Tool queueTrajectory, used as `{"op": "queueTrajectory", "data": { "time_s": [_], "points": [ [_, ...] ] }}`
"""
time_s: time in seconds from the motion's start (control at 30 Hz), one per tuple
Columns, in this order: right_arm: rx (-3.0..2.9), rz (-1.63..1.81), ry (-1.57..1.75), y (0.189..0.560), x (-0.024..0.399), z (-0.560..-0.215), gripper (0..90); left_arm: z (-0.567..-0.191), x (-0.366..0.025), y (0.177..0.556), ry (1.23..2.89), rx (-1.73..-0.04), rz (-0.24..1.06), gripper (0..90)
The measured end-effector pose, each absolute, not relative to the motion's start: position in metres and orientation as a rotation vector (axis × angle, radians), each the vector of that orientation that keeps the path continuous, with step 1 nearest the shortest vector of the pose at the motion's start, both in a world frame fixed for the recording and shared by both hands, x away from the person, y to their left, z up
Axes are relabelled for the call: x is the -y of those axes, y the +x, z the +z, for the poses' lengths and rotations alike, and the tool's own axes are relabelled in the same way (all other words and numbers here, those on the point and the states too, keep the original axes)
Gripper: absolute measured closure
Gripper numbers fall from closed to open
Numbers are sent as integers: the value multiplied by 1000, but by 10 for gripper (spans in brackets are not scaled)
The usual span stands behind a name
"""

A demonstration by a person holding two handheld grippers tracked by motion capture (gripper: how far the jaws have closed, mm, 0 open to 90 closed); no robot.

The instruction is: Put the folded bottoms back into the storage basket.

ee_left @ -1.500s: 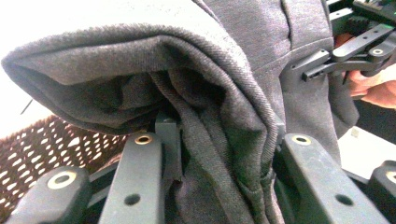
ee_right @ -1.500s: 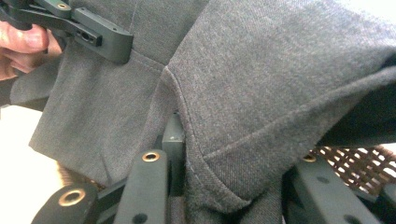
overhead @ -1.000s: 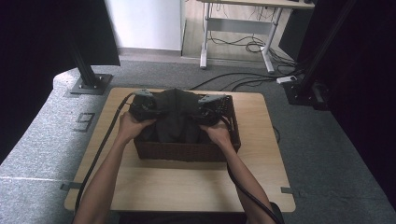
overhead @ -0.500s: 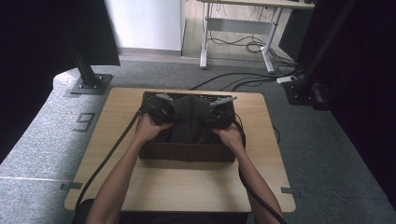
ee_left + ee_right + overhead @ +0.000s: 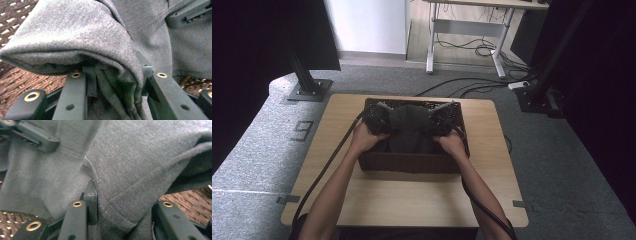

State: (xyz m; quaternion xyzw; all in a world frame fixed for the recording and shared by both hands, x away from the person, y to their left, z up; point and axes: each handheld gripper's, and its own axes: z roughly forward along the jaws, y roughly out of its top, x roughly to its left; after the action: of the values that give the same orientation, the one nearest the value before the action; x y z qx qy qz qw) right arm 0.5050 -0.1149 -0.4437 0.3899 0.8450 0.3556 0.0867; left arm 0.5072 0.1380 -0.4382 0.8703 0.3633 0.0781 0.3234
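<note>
A dark grey garment (image 5: 411, 129) lies bunched in a brown wicker basket (image 5: 412, 163) on the wooden table (image 5: 412, 205). My left gripper (image 5: 380, 118) holds its left end and my right gripper (image 5: 443, 118) its right end, both inside the basket. In the left gripper view, folded grey cloth (image 5: 75, 40) fills the gap of the left gripper (image 5: 117, 75). The right gripper (image 5: 122, 202) likewise has cloth (image 5: 140, 165) packed between its jaws. Both pairs of jaws have just been opening a little with the cloth between them. The basket floor is hidden under the garment.
Black cables trail from both grippers over the table's near edge. Past the table stand a black stand base (image 5: 308, 90) at far left and another (image 5: 537, 100) at far right, with loose cables (image 5: 472, 87) on the grey carpet. Bare wood lies in front of the basket.
Both grippers have sunk into the basket with the garment. The left one has moved right, toward the other, so the cloth between them is more bunched.
</note>
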Motion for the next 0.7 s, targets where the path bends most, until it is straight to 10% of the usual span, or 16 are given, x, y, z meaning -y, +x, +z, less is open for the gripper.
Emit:
{"op": "queueTrajectory", "data": {
  "time_s": [0.33,0.7],
  "points": [
    [-2342,981,1260,513,135,-442,224,-428,-145,512,2250,-1103,415,308],
    [-2328,1063,1191,505,142,-431,145,-420,-160,500,2273,-1077,457,163]
  ]
}}
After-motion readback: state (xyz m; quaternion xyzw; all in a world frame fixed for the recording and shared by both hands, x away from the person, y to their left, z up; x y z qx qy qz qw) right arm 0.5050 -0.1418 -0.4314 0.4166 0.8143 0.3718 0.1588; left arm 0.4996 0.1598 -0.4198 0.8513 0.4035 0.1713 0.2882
